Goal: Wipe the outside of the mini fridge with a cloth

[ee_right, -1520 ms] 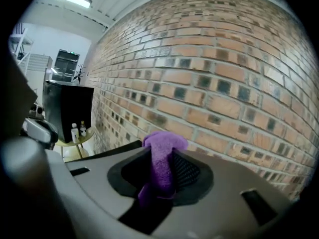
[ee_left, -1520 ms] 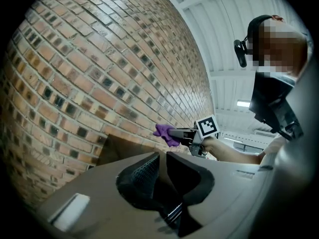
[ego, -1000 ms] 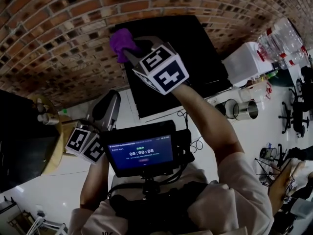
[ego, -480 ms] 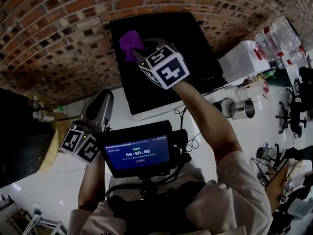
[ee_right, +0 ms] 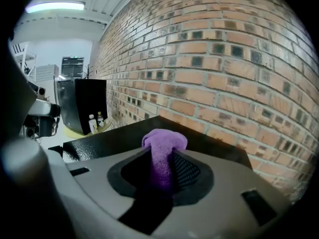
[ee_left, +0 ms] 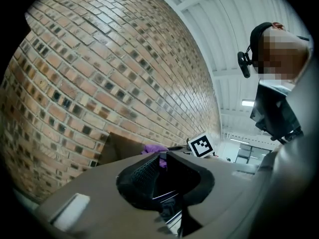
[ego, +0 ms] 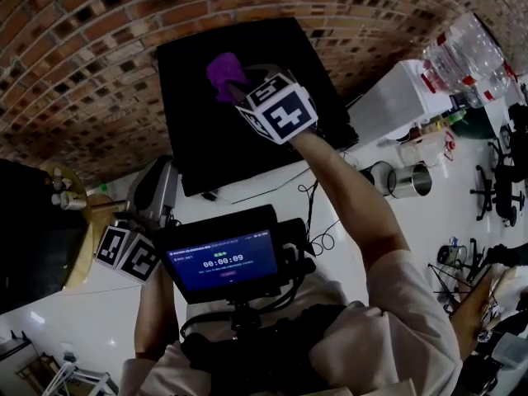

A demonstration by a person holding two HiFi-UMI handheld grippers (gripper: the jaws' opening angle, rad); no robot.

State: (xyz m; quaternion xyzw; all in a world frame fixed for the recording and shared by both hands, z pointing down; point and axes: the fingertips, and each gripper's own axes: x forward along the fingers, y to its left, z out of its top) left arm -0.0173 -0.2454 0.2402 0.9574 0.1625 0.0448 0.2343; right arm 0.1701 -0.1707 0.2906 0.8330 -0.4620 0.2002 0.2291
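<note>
Right gripper [ee_right: 163, 156] clamped on one purple cloth [ee_right: 164, 139] over one mini fridge [ego: 206, 130]; left gripper [ee_left: 162, 159] jaws narrowly apart, empty. Round yellow tray [ego: 82, 250], nine o'clock, holds two bottles [ego: 68, 202].

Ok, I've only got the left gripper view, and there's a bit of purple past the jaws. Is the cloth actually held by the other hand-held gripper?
Observer: Yes. The right gripper view shows the purple cloth pinched between the jaws of the right hand-held gripper, bunched out past their tips.
Operator: Is it over the fridge?
Observer: The head view puts it above the black top of the mini fridge, toward the back edge by the brick wall. Whether it touches, I can't tell.
Operator: Anything off to that fridge's left?
Observer: Small bottles on a round tan stand, beside a black cabinet.
</note>
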